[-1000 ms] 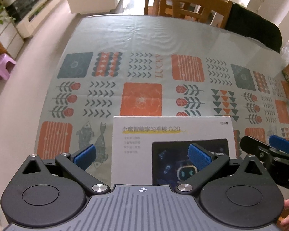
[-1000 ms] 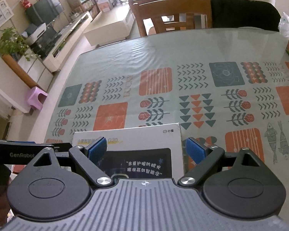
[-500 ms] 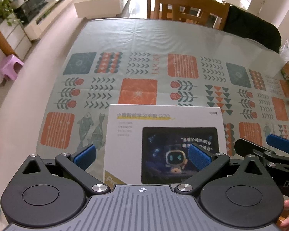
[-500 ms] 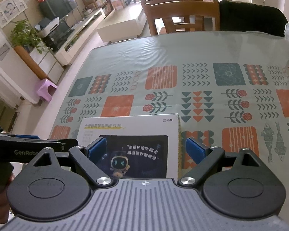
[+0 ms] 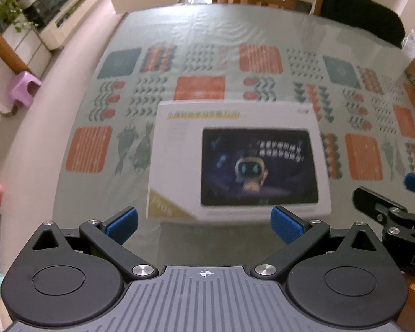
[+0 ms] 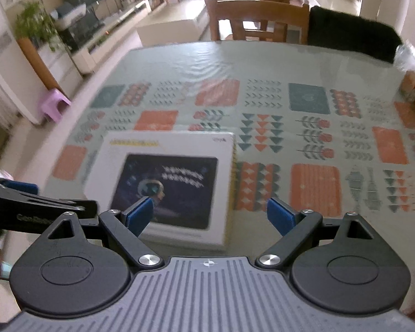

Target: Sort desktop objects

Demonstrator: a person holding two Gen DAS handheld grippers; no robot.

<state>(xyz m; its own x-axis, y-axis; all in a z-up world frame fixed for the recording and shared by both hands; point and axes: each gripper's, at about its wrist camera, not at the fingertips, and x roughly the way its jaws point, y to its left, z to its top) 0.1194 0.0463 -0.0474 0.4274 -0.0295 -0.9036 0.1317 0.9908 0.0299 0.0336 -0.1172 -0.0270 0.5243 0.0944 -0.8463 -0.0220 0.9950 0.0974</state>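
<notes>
A white tablet box [image 5: 235, 160] with a dark screen picture of a small robot lies flat on the patterned tablecloth [image 5: 207, 41] near the table's front edge. It also shows in the right wrist view [image 6: 168, 182]. My left gripper [image 5: 204, 225] is open and empty, just short of the box's near edge. My right gripper [image 6: 210, 215] is open and empty, above the box's near right corner. Each gripper shows at the edge of the other's view.
Wooden chairs [image 6: 257, 19] and a black-draped chair [image 6: 351, 36] stand at the far side. Packaged goods [image 6: 413, 91] sit at the table's right edge. A purple stool [image 6: 54, 102] stands on the floor at left.
Both grippers have pulled back and up from the box. The box, earlier between the fingers, now lies wholly ahead of them on the table.
</notes>
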